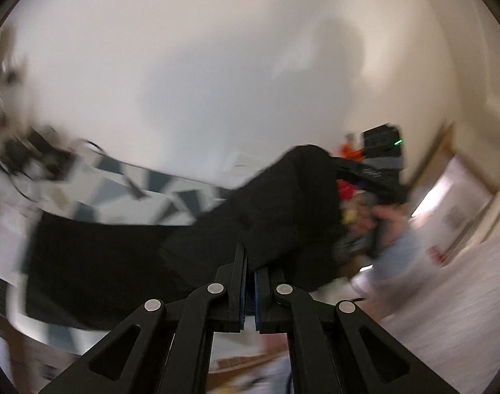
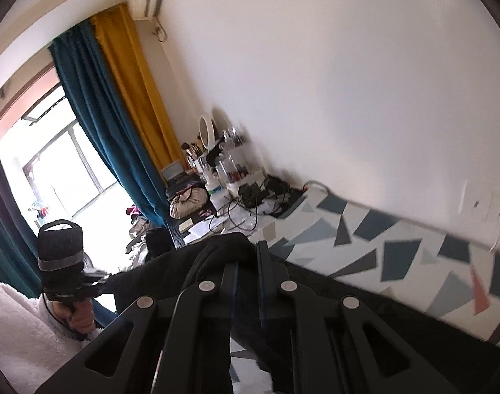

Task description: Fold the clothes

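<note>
A black garment (image 1: 125, 262) hangs stretched between both grippers above a table with a blue, grey and white triangle-pattern cloth (image 1: 144, 193). My left gripper (image 1: 249, 262) is shut on an edge of the black garment. My right gripper (image 2: 246, 262) is shut on another edge of the same garment (image 2: 213, 252), which drapes down over its fingers. In the left wrist view the right gripper (image 1: 364, 174) shows at the right, held in a hand, with the garment bunched on it. In the right wrist view the left gripper (image 2: 95, 279) shows at the lower left, held in a hand.
The patterned table (image 2: 397, 246) runs along a white wall. At its far end stand a round mirror (image 2: 206, 129), bottles, brushes, cables and a beige bag (image 2: 187, 202). Teal and yellow curtains (image 2: 118, 105) hang by a window. A doorway (image 1: 453, 190) is at right.
</note>
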`<state>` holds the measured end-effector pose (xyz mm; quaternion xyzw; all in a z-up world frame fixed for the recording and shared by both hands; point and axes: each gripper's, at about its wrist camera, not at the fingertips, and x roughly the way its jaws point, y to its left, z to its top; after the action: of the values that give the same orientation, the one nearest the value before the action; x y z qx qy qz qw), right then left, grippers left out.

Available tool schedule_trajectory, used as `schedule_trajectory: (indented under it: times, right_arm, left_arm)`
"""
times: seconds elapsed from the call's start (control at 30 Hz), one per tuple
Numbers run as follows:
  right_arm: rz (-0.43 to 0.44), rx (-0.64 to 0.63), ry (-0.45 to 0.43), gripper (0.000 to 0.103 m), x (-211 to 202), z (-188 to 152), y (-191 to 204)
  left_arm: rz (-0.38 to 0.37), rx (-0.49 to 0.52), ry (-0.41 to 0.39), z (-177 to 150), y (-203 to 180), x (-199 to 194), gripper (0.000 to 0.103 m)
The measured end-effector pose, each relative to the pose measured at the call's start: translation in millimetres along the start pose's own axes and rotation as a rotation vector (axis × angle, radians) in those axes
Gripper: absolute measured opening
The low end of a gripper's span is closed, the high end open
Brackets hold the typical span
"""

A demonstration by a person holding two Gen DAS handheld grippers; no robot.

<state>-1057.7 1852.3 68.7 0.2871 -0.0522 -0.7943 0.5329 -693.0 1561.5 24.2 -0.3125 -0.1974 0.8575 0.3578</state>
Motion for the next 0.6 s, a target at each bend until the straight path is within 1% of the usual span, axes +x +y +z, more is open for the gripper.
schedule_trajectory:
  times: [0.03,0.07,0.1,0.13,0.2,0.3,0.33,0.37,0.4,0.43,0.5,0.6]
  right_arm:
    - [0.001,-0.012,-0.009,0.009,-8,4,1]
    - [0.002,-0.024,-0.018,0.009,-15,8,1]
    - [0.003,-0.042,-0.012,0.009,-8,17,1]
    - [0.002,-0.055,0.001,0.009,1,23,-2]
    - [0.005,-0.072,0.079,0.009,44,33,-14]
    - [0.006,-0.034,0.297,0.009,165,16,-35]
    - [0.007,-0.021,0.37,0.009,206,11,-42]
    - [0.007,-0.009,0.442,0.009,246,5,-49]
    - [-0.022,-0.017,0.507,0.009,286,-9,-55]
    - [-0.035,-0.027,0.579,0.009,329,-23,-59]
    - [-0.069,-0.021,0.685,0.009,400,-49,-69]
    - [-0.083,-0.052,0.783,0.01,455,-66,-69]
  left_arm:
    - [-0.048,-0.059,-0.008,-1,5,0,0.002]
    - [-0.081,-0.116,-0.014,-2,13,1,0.002]
    - [-0.098,-0.17,-0.017,-3,23,2,0.002]
    - [-0.105,-0.24,-0.022,-5,40,3,0.002]
    - [-0.076,-0.358,-0.032,-11,80,4,0.002]
    - [0.034,-0.573,-0.035,-34,168,5,0.002]
    - [0.082,-0.635,-0.039,-43,197,5,0.002]
    - [0.129,-0.677,-0.039,-51,220,5,0.002]
    - [0.164,-0.716,-0.039,-59,242,5,0.002]
    - [0.192,-0.751,-0.038,-65,262,5,0.002]
    - [0.236,-0.81,-0.037,-76,295,2,0.002]
    - [0.253,-0.855,-0.026,-83,325,-1,0.002]
